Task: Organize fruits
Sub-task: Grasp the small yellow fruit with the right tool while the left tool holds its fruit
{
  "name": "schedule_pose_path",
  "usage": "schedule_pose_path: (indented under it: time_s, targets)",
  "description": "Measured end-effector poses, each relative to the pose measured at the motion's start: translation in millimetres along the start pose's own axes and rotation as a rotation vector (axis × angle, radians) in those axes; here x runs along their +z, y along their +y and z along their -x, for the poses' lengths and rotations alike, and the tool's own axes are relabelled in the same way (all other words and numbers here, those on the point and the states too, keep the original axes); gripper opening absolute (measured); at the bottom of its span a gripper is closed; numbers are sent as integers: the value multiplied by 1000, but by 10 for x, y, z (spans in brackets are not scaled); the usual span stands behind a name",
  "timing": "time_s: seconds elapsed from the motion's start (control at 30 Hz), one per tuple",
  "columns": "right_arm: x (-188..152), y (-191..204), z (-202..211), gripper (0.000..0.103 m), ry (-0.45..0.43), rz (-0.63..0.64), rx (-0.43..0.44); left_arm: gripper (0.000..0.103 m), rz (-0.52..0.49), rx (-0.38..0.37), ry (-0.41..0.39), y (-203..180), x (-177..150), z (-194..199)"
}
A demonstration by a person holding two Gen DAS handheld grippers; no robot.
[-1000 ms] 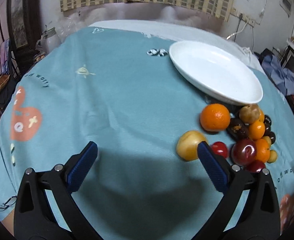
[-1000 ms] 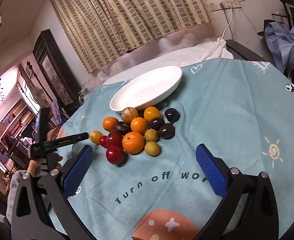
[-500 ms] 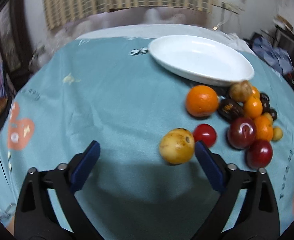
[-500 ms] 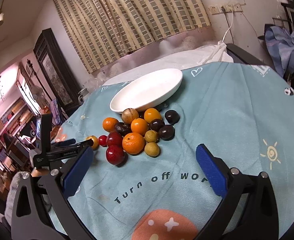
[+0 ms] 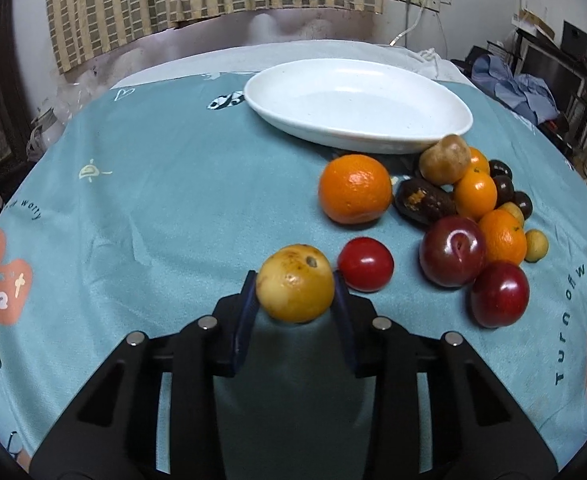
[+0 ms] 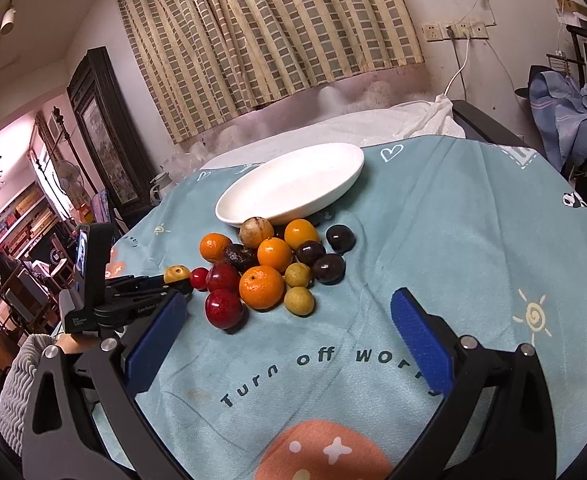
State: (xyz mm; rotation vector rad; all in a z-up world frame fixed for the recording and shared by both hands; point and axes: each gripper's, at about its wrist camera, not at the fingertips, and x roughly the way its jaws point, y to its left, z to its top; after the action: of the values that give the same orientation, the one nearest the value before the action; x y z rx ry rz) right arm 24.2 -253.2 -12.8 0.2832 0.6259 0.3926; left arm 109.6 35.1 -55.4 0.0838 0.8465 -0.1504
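My left gripper [image 5: 295,294] is shut on a yellow-brown spotted fruit [image 5: 294,282] at the left edge of a fruit pile. It also shows in the right wrist view [image 6: 176,274]. Beside it lie a small red fruit [image 5: 365,264], a large orange [image 5: 354,189], two dark red plums [image 5: 453,250], small oranges and dark fruits. An empty white oval plate [image 5: 357,106] stands just behind the pile. My right gripper [image 6: 289,344] is open and empty, in front of the pile [image 6: 269,268], above the cloth's lettering.
A teal printed cloth [image 5: 153,184] covers the round table. The person's left hand and gripper body [image 6: 93,292] are at the table's left edge. Curtains, a cabinet and clutter surround the table.
My left gripper moved right and forward around the yellow-brown fruit, then shut on it. My right gripper stayed open and nearly still.
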Motion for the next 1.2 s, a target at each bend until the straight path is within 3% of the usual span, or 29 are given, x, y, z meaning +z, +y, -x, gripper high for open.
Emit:
schedule_pose_path:
  time_s: [0.1, 0.23, 0.4, 0.47, 0.53, 0.67, 0.9, 0.97, 1.03, 1.2]
  targets:
    - [-6, -5, -16, 99, 15, 2, -17, 36, 32, 9, -26, 69, -4, 63]
    - [-14, -24, -110, 79, 110, 37, -17, 36, 58, 8, -58, 158, -25, 169]
    - [-43, 134, -294, 79, 223, 202, -69, 37, 92, -40, -83, 207, -33, 264]
    - [-76, 288, -430, 73, 264, 287, -73, 37, 97, -45, -87, 219, -33, 284]
    - [-95, 410, -618, 59, 293, 357, -98, 37, 99, -48, -90, 218, -37, 293]
    - [-45, 351, -877, 43, 323, 336, -112, 37, 101, -57, -85, 214, -46, 291]
    - [-67, 156, -1080, 42, 334, 271, -97, 37, 74, -70, -58, 160, -37, 222]
    - [-48, 137, -1090, 38, 328, 261, -89, 37, 68, -71, -46, 138, -36, 191]
    - [-43, 124, -1071, 27, 318, 246, -76, 37, 63, -76, -34, 122, -39, 157]
    - [-29, 108, -1047, 26, 304, 229, -67, 37, 54, -74, -14, 104, -56, 86]
